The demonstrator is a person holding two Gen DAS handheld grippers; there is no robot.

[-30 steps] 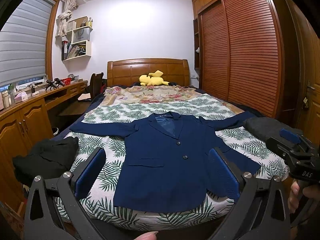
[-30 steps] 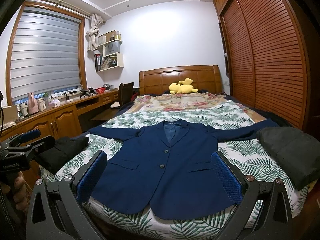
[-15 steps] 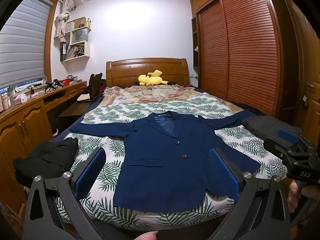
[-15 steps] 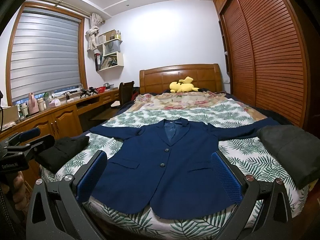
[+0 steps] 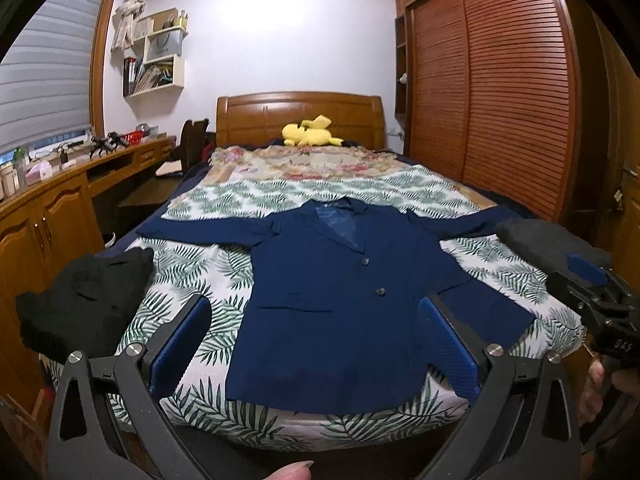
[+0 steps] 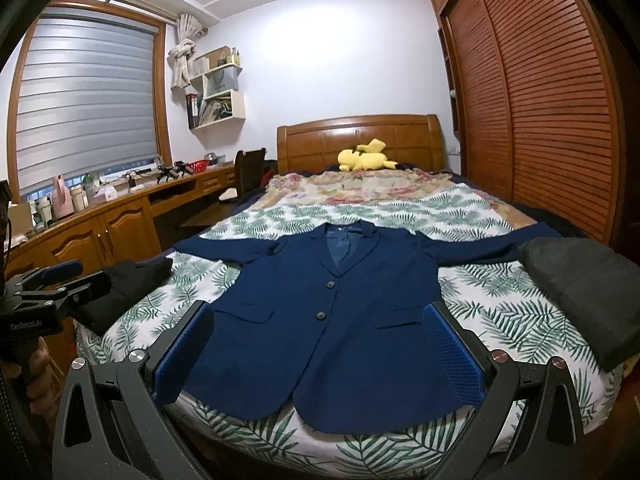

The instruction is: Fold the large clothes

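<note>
Left wrist view: navy blazer (image 5: 340,300) lies flat, front up, sleeves spread, at the foot of the bed (image 5: 192,280), black garment (image 5: 84,304) on its left edge, dark folded garment (image 5: 548,240) on its right, left claw (image 5: 316,344) and right claw (image 6: 320,356) both released, above the hem, gripping nothing.
</note>
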